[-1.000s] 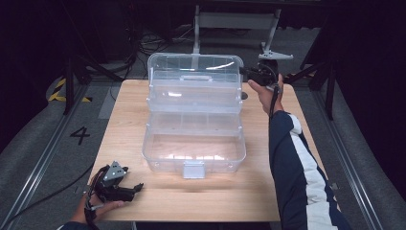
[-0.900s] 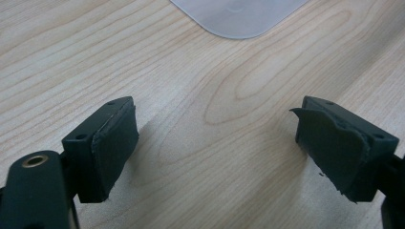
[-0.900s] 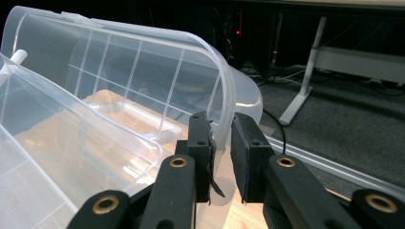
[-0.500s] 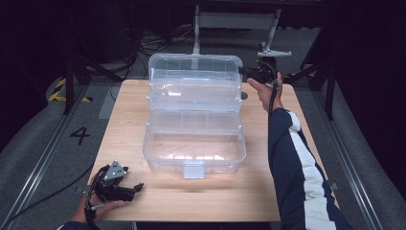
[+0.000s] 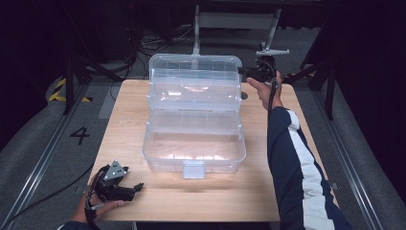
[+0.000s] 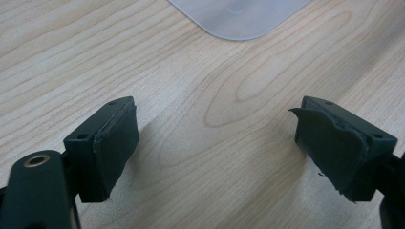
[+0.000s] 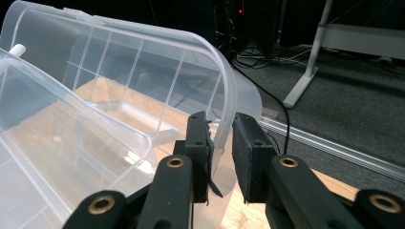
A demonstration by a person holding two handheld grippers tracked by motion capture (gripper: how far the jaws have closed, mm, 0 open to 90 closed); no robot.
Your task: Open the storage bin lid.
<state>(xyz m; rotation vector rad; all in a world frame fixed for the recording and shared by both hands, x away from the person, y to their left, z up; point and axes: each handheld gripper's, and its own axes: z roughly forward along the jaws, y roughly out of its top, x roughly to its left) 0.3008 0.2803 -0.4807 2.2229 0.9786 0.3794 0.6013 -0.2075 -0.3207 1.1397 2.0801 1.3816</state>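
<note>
A clear plastic tiered box (image 5: 194, 165) stands open in the middle of the wooden table (image 5: 287, 158). Its trays are stepped back and its lid (image 5: 194, 62) is raised at the far side. My right gripper (image 5: 244, 73) is at the lid's far right corner. In the right gripper view the jaws (image 7: 222, 143) are closed on the lid's thin rim (image 7: 224, 86), one pad on each side. My left gripper (image 5: 136, 188) lies low at the table's front left, away from the box. Its jaws (image 6: 215, 148) are wide open over bare wood, with a box corner (image 6: 239, 14) ahead.
A sleeved right arm (image 5: 292, 158) reaches along the table's right side. Behind the table are a metal stand (image 5: 234, 21) and floor cables (image 5: 143, 48). A floor mark "4" (image 5: 79, 135) lies to the left. Bare wood runs along the table's front.
</note>
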